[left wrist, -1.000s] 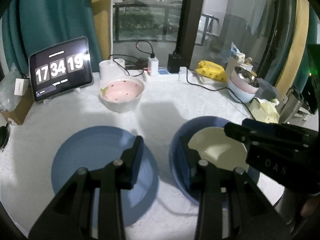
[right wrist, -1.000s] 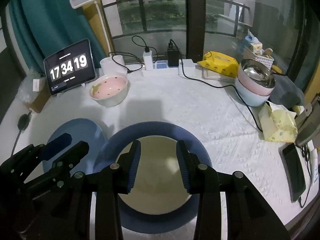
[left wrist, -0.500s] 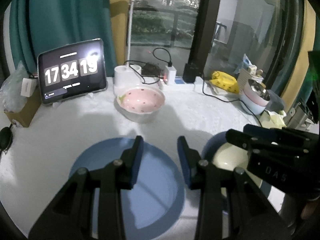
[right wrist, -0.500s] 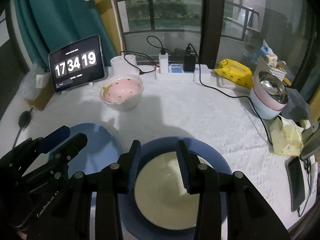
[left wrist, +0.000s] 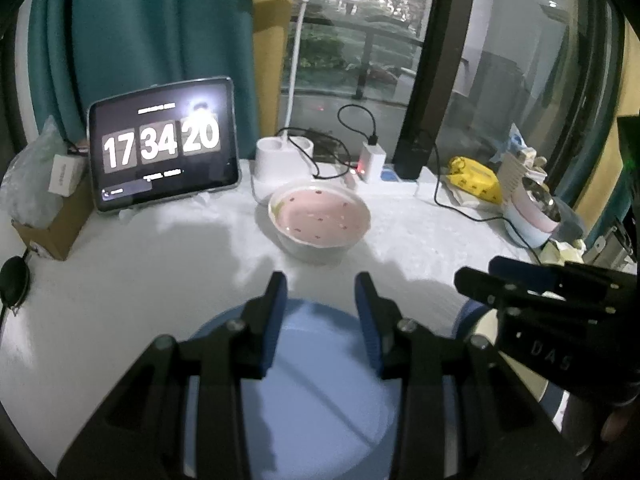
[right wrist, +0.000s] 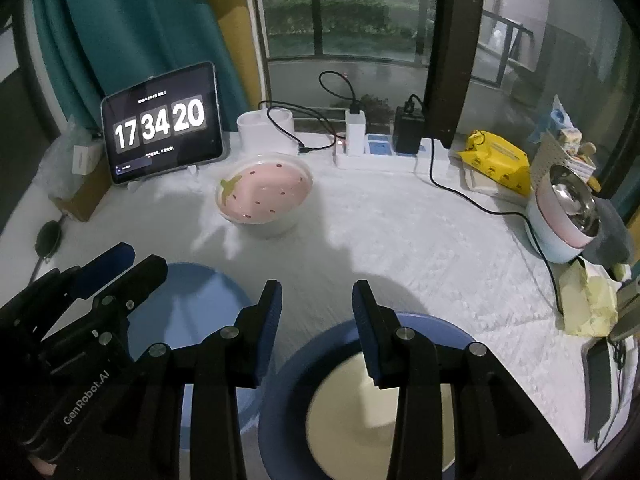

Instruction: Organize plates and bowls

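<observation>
A light blue plate (left wrist: 320, 400) lies on the white table right under my left gripper (left wrist: 320, 292), which is open with nothing between its fingers. To its right a cream plate (right wrist: 352, 408) rests inside a darker blue plate (right wrist: 288, 380). My right gripper (right wrist: 316, 292) hovers over the left rim of that pair, open and holding nothing. A pink strawberry bowl (right wrist: 264, 194) stands farther back, ahead of both grippers. The right wrist view shows the left gripper (right wrist: 128, 260) over the light blue plate (right wrist: 188, 304). The right gripper (left wrist: 520, 280) is at the right of the left wrist view.
A tablet clock (right wrist: 160, 124), a lamp base (right wrist: 266, 126) and a power strip (right wrist: 380, 152) with cables line the back. Stacked bowls (right wrist: 560, 216), a yellow pack (right wrist: 496, 160) and a phone (right wrist: 600, 388) sit at the right. A cardboard box (left wrist: 52, 220) stands at the left.
Both grippers have moved to the left side by side and kept their openings. The left one now stands over the light blue plate, the right one over the stacked pair's left rim.
</observation>
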Available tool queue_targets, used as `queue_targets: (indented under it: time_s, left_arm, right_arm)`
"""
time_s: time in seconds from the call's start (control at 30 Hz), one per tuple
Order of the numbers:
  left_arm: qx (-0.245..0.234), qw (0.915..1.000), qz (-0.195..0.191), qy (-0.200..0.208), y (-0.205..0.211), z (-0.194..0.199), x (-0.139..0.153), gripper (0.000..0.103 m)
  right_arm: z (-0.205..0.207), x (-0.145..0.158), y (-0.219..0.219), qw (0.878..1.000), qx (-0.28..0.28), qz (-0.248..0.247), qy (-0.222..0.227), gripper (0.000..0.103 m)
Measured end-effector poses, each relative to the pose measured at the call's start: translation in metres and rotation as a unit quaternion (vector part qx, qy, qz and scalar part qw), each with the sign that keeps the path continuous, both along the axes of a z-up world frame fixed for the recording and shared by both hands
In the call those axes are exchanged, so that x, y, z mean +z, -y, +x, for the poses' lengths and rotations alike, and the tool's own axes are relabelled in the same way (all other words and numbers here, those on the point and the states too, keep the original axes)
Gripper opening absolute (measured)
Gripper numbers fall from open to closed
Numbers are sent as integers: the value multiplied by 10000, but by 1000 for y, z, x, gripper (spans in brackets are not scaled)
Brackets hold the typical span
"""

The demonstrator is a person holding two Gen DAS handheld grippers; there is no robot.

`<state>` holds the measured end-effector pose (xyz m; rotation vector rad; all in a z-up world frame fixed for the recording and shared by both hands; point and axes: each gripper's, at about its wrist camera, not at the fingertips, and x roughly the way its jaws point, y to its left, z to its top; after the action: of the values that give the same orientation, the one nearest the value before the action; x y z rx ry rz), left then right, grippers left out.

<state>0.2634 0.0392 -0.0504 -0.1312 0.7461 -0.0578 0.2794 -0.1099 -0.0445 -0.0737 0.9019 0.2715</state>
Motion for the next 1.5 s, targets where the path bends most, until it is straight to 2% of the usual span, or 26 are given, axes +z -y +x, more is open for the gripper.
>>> queue_targets:
  time_s: [0.2,0.33,0.8,1.0,1.13,1.23,1.37,1.5]
  left_arm:
    - [16,10000,11,-5,-7,10,-2,37]
    - [25,10000,-38,19,-14,18,-3,46]
    - [-30,9999,-64,-104,-39,66,-7,47]
    - [-65,9994,-177,-303,-47,94,-20,47]
    - [-63,9974,-359,-623,-51,118,-39,47]
    - [-51,9967,-380,-712,-52,129,-49,47]
    - [-76,9940,-359,-1030,-49,144,-68,47]
    - [-35,9934,-251,-1122,-45,152,-79,47]
  right_arm:
    - [12,-4,-10,10000,63,-30,-52,39]
    - [20,-6,-15,9999,96,-38,-96,39]
    - [67,-14,-36,9995,156,77,-254,39]
    - [95,-24,-40,9989,4,219,-425,38]
    - [113,-34,-39,9974,-142,373,-600,38]
    - [126,-45,-41,9961,-220,404,-754,38]
    - [141,-62,-42,9934,-358,465,-990,38]
    - [151,-72,-42,9900,-431,603,-1204,38]
